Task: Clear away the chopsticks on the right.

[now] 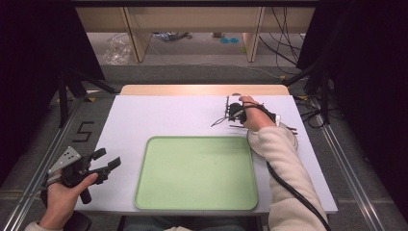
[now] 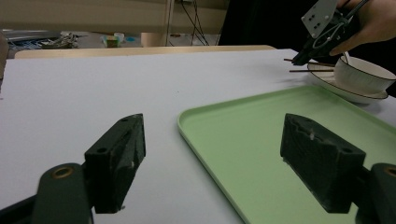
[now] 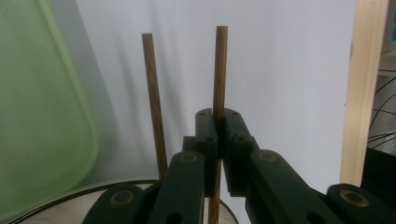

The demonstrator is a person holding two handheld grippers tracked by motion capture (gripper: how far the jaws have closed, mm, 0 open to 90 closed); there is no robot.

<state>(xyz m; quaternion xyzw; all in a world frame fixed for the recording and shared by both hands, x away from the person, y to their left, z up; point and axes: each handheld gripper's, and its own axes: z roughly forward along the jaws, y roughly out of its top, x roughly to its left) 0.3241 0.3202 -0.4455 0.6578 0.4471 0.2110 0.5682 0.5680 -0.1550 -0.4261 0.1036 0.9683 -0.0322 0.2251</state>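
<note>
My right gripper point(image 3: 218, 116) is shut on a brown wooden chopstick point(image 3: 220, 65), which runs straight out between the pads. A second chopstick point(image 3: 153, 93) lies beside it on the white table, its near end resting on a saucer rim point(image 3: 93, 186). In the high view the right gripper point(image 1: 230, 109) is at the far right of the table, beyond the green tray point(image 1: 197, 173). A white bowl point(image 2: 362, 74) stands on its saucer point(image 2: 345, 93) just below that hand. At the near left corner, my left gripper point(image 1: 109, 158) is held open with nothing between its jaws.
The table's wooden far edge point(image 1: 202, 90) runs behind the right gripper. Beyond it are table legs, cables and clutter on the floor. White table surface point(image 1: 144, 120) lies left of and beyond the tray. Black cable trails along the person's right sleeve point(image 1: 284, 163).
</note>
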